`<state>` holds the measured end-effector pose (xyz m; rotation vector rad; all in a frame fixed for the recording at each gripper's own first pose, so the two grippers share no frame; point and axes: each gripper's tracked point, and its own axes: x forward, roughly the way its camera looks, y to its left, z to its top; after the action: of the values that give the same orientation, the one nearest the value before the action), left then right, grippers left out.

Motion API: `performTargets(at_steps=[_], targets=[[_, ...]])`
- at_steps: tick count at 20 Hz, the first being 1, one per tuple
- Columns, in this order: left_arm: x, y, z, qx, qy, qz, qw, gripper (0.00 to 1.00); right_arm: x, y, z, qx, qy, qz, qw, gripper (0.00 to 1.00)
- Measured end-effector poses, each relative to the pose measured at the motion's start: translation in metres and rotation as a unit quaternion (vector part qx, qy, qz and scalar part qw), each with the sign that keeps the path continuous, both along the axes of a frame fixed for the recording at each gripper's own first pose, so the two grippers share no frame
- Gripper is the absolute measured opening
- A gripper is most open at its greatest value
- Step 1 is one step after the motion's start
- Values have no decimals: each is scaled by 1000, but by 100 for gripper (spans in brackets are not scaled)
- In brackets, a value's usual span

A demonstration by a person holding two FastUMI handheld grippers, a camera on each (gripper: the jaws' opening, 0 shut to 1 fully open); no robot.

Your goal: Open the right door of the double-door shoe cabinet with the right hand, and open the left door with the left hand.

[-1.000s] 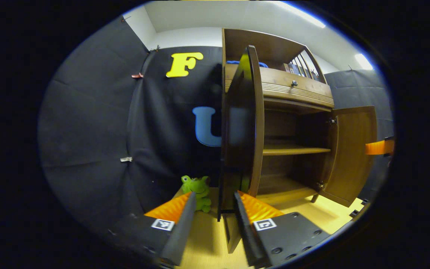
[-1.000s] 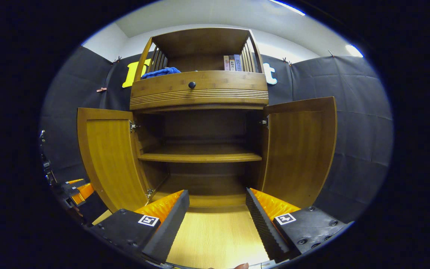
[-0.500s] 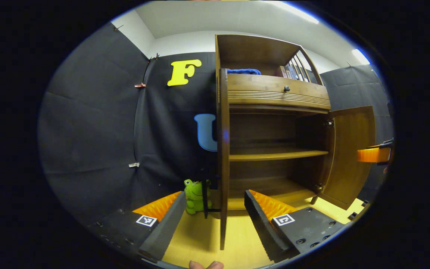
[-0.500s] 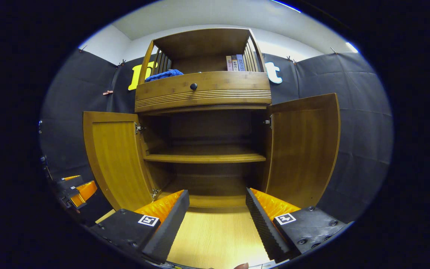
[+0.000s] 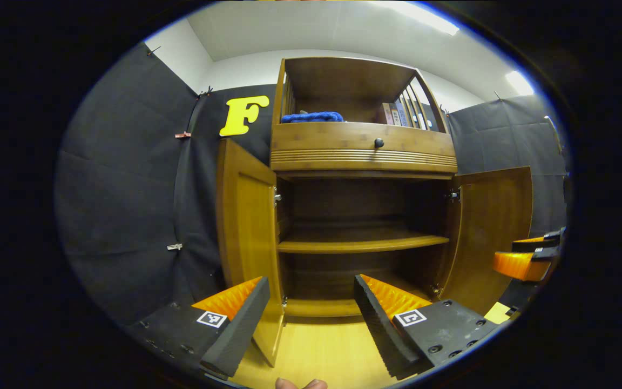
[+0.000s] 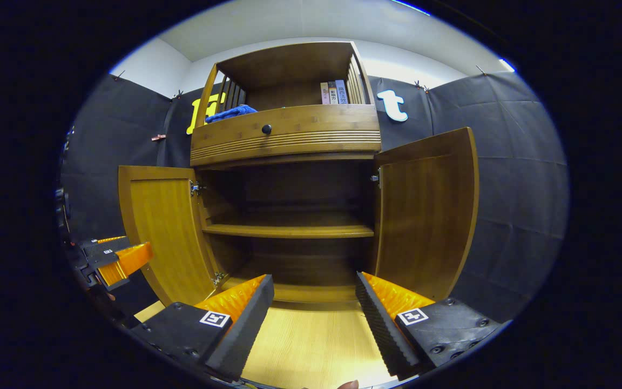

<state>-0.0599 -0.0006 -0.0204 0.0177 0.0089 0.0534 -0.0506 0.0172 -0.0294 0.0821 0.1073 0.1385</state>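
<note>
Black cloth backs the cabinet (image 6: 289, 129) on a pale wood floor. Left tool (image 5: 311, 308) and right tool (image 6: 313, 305) both gape, holding nothing, short of the cabinet's front. Left door (image 5: 246, 227) and right door (image 6: 424, 216) stand swung wide from the cabinet.
</note>
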Motion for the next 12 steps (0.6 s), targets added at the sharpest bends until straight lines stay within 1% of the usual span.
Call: performTargets(at_steps=[1, 2, 3, 5, 6, 10, 12], targets=[[3, -10, 5, 0, -2, -2, 1000, 96, 2, -3, 1, 2, -1, 1, 1000, 93], [6, -18, 9, 2, -4, -3, 1000, 97, 3, -6, 2, 4, -3, 2, 1000, 96], [9, -26, 13, 5, -6, -3, 1000, 96, 4, -10, 4, 4, -5, 2, 1000, 96], [15, -43, 21, 12, -11, -4, 1000, 96, 6, -17, 9, 3, -13, 5, 1000, 100], [21, -51, 25, 14, -12, -6, 1000, 97, 6, -20, 11, 3, -16, 5, 1000, 100], [31, -87, 43, 18, -27, -16, 999, 97, 13, -36, 21, 2, -32, 8, 999, 93], [35, -102, 47, 20, -34, -21, 999, 97, 14, -40, 25, -4, -39, 11, 999, 93]])
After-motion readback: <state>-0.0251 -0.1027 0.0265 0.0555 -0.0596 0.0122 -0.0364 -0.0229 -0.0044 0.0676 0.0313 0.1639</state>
